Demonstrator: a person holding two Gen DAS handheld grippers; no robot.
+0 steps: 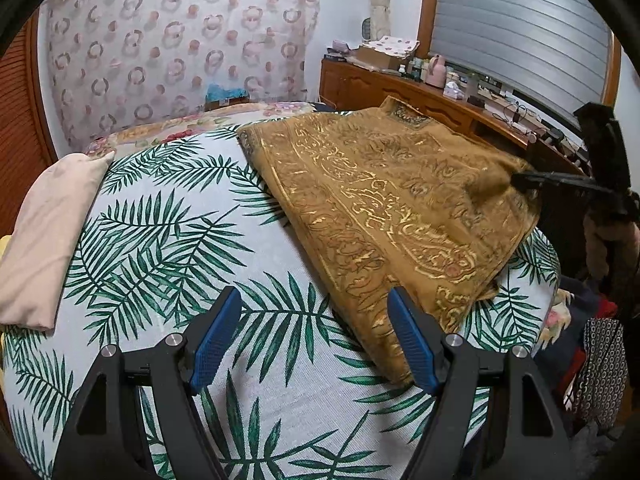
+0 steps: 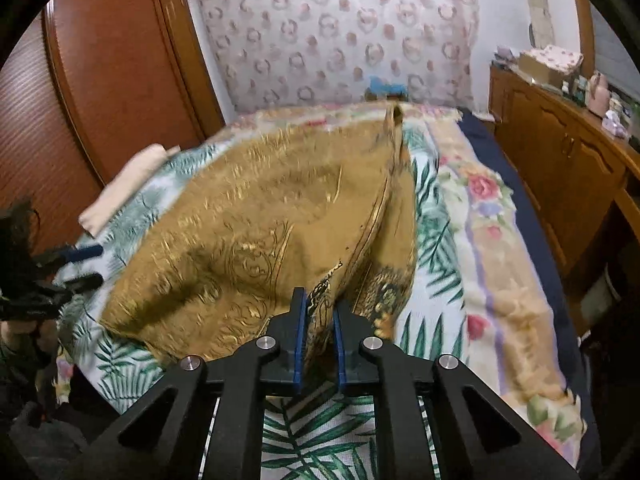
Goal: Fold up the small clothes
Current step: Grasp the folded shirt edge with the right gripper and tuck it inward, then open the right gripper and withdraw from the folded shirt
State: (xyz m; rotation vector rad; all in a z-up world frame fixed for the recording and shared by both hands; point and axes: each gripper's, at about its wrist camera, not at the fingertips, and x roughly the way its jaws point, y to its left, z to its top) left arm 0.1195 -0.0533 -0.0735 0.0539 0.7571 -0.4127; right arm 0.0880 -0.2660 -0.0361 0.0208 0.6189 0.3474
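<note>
A mustard-gold patterned cloth (image 1: 392, 208) lies spread on the palm-leaf bed sheet (image 1: 160, 240). My left gripper (image 1: 314, 316) is open and empty, just above the sheet, with the cloth's near corner beside its right finger. My right gripper (image 2: 319, 312) is shut on the cloth (image 2: 260, 216) at its near edge and lifts it off the bed, so the fabric tents up. The right gripper also shows in the left wrist view (image 1: 520, 180), pinching the cloth's right edge. The left gripper shows at the left of the right wrist view (image 2: 86, 264).
A folded pale pink cloth (image 1: 44, 236) lies on the left of the bed. A floral blanket (image 2: 492, 240) covers the bed's right side. A wooden dresser (image 2: 560, 168) with bottles stands on the right, and a wooden wardrobe (image 2: 100, 80) on the left.
</note>
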